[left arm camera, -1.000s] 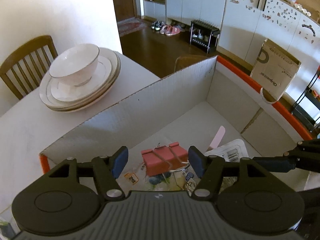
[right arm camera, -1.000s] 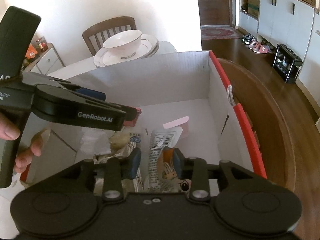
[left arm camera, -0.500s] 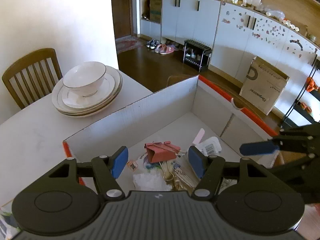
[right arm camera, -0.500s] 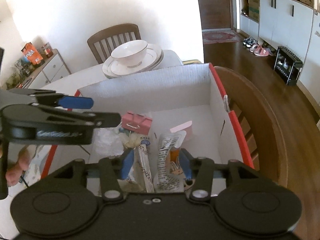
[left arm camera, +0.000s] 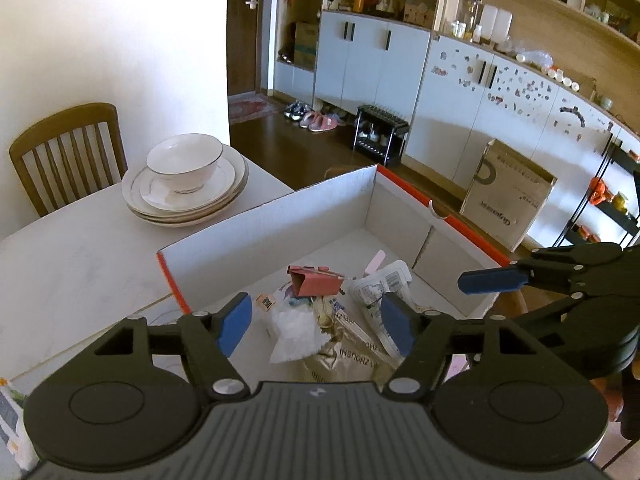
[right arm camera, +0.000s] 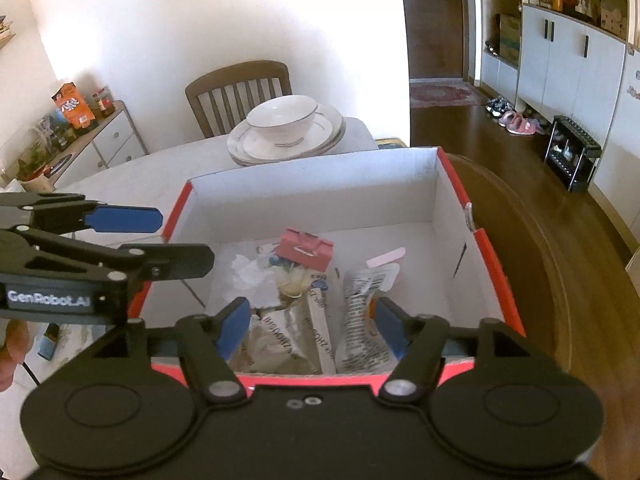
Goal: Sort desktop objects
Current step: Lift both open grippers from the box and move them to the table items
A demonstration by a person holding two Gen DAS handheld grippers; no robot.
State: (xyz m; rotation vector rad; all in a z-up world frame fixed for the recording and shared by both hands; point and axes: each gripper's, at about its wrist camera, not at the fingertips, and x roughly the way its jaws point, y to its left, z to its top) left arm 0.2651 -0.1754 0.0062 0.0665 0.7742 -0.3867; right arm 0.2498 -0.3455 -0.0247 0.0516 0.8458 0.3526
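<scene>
A cardboard box [left arm camera: 280, 232] [right arm camera: 320, 192], red outside and white inside, stands on the table. In it lie a pink binder clip [left arm camera: 316, 284] [right arm camera: 306, 250], a barcode sachet [left arm camera: 380, 284] [right arm camera: 364, 320], crumpled white plastic [left arm camera: 296, 328] [right arm camera: 250, 272], a pink strip [left arm camera: 375, 261] [right arm camera: 386, 257] and a foil packet [left arm camera: 348, 356] [right arm camera: 276, 344]. My left gripper [left arm camera: 316, 324] hovers over the box's near left side, jaws opening and empty. Above the near rim, my right gripper [right arm camera: 312, 326] is also opening and grips nothing. Each gripper shows at the edge of the other's view.
A bowl on stacked plates [left arm camera: 184, 184] [right arm camera: 286, 128] sits on the white table [left arm camera: 80, 264] behind the box. A wooden chair [left arm camera: 68, 148] [right arm camera: 240, 88] stands behind them. A curved chair back [right arm camera: 540, 260] lies right of the box. A hand [right arm camera: 12, 344] holds the left gripper.
Both grippers have risen and drawn back from the box. The right jaws spread from narrow around the sachet to wide, and the sachet lies in the box. The left jaws widened slightly.
</scene>
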